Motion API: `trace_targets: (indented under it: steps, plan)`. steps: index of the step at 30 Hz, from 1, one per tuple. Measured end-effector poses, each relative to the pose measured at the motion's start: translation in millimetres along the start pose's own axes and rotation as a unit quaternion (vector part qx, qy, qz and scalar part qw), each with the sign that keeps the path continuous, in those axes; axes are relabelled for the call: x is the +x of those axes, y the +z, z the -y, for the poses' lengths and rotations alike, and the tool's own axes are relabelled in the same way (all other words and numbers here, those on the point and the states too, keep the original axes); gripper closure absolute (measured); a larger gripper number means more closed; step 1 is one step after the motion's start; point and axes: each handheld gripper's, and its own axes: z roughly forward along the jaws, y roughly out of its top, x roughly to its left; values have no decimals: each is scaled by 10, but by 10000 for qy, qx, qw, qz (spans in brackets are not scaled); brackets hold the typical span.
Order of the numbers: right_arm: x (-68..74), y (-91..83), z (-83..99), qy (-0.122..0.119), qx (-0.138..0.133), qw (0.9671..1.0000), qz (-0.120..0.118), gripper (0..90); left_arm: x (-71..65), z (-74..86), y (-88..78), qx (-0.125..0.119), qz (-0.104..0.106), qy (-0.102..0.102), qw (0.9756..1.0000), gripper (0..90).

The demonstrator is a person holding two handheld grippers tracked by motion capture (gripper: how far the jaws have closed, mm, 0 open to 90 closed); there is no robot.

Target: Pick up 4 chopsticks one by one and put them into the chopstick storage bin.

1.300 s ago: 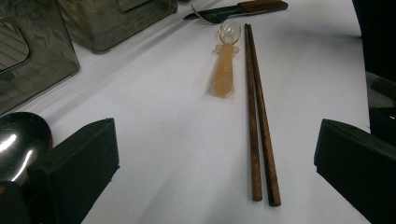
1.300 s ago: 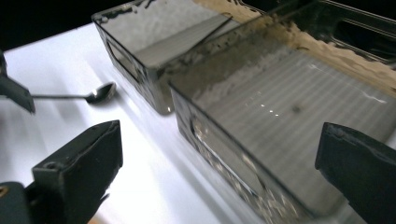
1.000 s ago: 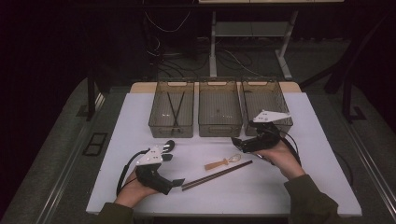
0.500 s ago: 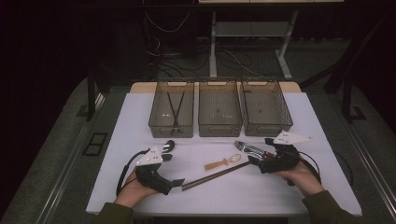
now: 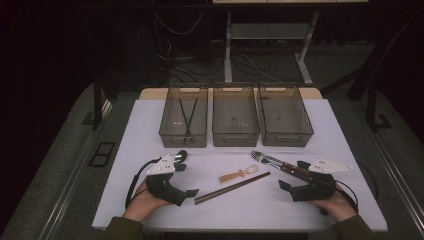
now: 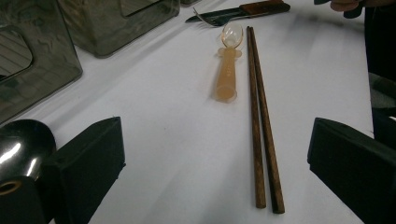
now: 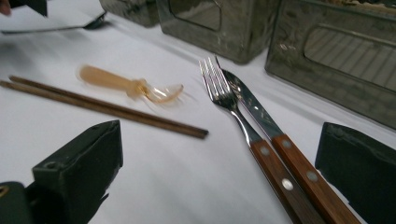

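Note:
A fork [image 5: 264, 158] and a wooden-handled knife [image 5: 285, 168] lie side by side on the white table, their handles between the jaws of my open right gripper [image 5: 293, 176]. In the right gripper view the fork [image 7: 224, 93] and knife [image 7: 254, 112] run up from that gripper [image 7: 219, 179]. A small orange spoon [image 5: 239, 174] and brown chopsticks [image 5: 232, 187] lie mid-table. My left gripper [image 5: 186, 180] is open, and the chopsticks [image 6: 260, 121] lie between its jaws [image 6: 215, 175], with the orange spoon [image 6: 228, 70] beyond.
Three smoky plastic bins stand in a row at the back: left [image 5: 183, 141] holding black chopsticks [image 5: 187, 117], middle [image 5: 235, 140], right [image 5: 287, 140]. A metal spoon [image 5: 181, 155] lies by my left gripper. The table's front edge is just behind both hands.
My right gripper has drawn back from near the right bin toward the front right, uncovering the fork and knife on the table. The left gripper has stayed put.

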Motion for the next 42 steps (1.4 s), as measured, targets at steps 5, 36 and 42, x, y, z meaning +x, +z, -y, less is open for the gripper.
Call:
trace_targets:
  steps: [5, 36, 42]
  plan:
    - [-25, -26, 67, -21, 146, 9999, 24, 11, 32, -69, 18, -52, -61, 43, 10000, 145]
    - [-13, -37, 21, 15, 28, 10000, -45, 11, -156, -308, 590, 709, 458, 72, 9964, 650]
    - [-4, -28, 20, -4, 27, 10000, -56, 11, -196, -269, 629, 970, 461, 123, 9941, 730]
